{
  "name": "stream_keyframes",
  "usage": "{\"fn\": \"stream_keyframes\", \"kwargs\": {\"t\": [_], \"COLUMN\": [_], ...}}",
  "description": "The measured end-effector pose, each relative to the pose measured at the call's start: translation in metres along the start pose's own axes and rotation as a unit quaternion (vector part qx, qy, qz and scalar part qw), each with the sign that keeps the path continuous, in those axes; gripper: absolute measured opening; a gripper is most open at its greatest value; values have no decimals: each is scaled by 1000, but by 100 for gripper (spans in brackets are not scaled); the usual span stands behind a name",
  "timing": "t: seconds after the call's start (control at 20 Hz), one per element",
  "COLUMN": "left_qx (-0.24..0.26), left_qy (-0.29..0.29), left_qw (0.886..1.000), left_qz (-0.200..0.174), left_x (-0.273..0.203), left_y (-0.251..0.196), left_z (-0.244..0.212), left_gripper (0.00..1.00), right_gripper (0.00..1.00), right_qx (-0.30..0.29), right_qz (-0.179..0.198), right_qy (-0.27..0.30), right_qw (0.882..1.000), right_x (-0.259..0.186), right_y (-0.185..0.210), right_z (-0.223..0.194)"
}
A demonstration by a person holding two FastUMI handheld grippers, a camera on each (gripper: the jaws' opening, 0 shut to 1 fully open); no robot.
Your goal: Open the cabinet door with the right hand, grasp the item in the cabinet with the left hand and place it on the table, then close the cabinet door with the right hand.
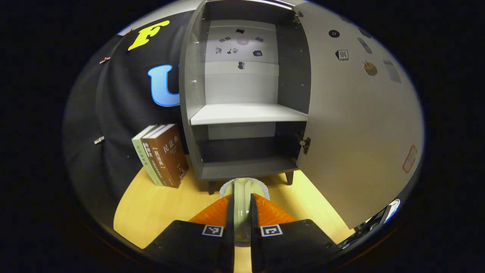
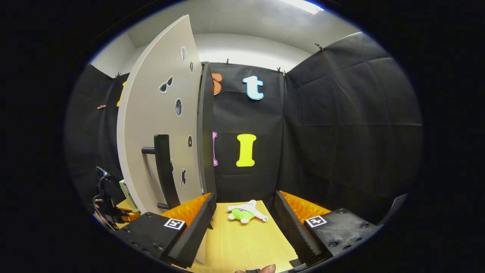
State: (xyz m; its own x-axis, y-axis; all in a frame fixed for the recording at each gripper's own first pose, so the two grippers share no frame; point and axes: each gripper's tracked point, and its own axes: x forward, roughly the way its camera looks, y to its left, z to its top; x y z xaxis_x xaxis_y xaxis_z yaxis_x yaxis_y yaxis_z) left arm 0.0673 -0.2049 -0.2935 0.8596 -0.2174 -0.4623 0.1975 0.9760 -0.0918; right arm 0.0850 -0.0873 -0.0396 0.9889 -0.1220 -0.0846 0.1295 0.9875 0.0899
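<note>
The grey cabinet (image 1: 242,113) stands open, both shelves bare. Its pale door (image 1: 360,129) swings out to the right. My left gripper (image 1: 242,200) is shut on a pale green item (image 1: 242,187) with a whitish, speckled rounded end, held just in front of the cabinet's base above the wooden table (image 1: 151,208). In the right gripper view the door (image 2: 159,113) stands edge-on at left, its black bar handle (image 2: 163,170) facing me. My right gripper (image 2: 244,201) is open, with nothing between its fingers, just right of the handle.
Three books (image 1: 161,155) lean against the booth wall left of the cabinet. A small green and white plush toy (image 2: 245,212) lies on the table (image 2: 242,242) ahead of the right gripper. The black cloth wall closes in behind and to the right.
</note>
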Motion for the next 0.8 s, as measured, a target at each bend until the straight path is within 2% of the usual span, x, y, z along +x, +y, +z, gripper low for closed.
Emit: {"fn": "stream_keyframes", "kwargs": {"t": [0.4,0.8], "left_qx": [23,21], "left_qy": [36,69], "left_qw": [999,997], "left_qz": [-14,-14], "left_x": [22,48], "left_y": [-26,-42], "left_z": [-86,-158], "left_gripper": [21,21], "right_gripper": [99,98], "right_qx": [-8,-23], "right_qz": [5,9], "right_qy": [4,16], "right_qw": [1000,1000], "right_x": [4,4], "right_y": [1,-2], "right_z": [-3,-8]}}
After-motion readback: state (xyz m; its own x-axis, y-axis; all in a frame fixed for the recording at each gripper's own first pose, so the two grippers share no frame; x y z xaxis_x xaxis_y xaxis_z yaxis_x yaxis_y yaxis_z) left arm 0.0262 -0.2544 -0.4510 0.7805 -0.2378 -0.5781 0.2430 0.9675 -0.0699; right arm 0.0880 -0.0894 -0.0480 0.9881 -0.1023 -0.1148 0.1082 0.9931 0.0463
